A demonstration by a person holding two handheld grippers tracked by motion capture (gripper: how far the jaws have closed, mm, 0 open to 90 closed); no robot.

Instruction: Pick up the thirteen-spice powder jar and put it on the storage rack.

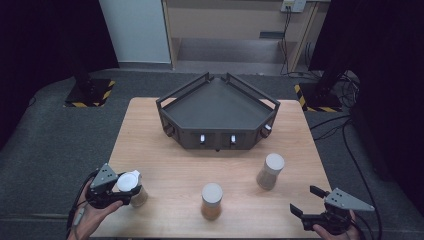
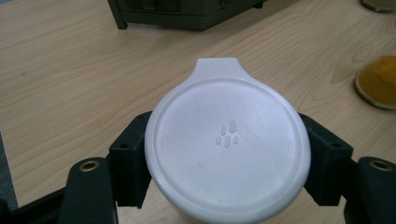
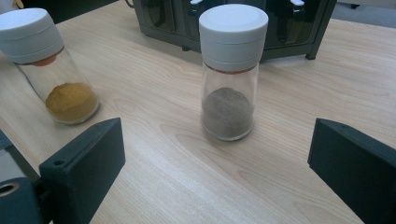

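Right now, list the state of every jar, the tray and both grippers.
Left gripper: shut on the left jar.
Left jar: lid on, gripped.
Middle jar: upright, capped, orange powder.
Right jar: upright, capped, grey powder.
Tray: empty.
Right gripper: open, holding nothing.

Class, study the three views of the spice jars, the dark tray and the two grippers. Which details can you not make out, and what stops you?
- Contents of the jar clamped in the left gripper: left gripper view, its own white lid covers them; high view, too small.
- Marks on the lid: left gripper view, too small to read.
- Right-hand jar: left gripper view, cut off by the top edge.
- Knobs on the tray: high view, too small.
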